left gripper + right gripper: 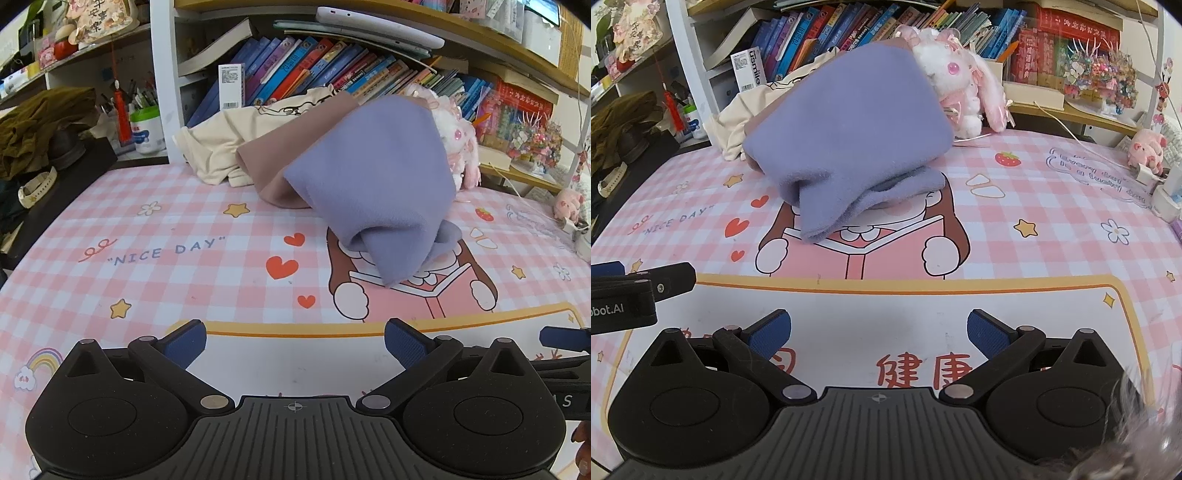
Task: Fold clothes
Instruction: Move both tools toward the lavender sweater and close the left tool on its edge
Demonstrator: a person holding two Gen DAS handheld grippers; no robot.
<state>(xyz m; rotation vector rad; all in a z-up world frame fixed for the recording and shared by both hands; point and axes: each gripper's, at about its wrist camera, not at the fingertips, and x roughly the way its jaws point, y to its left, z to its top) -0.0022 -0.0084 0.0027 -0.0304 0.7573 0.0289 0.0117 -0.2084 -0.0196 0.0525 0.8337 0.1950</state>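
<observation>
Purple cloth lay bunched on the pink checked mat, leaning on a tan cloth, your left gripper and right gripper both spread wide, holding nothing, near you

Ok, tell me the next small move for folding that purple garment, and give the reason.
Probably bring the right gripper forward to the purple garment's near drooping end. Both grippers, including the left gripper, are open and empty, short of the cloth. The garment lies heaped over a tan piece on the pink checked mat, so it likely needs pulling flat first.
</observation>
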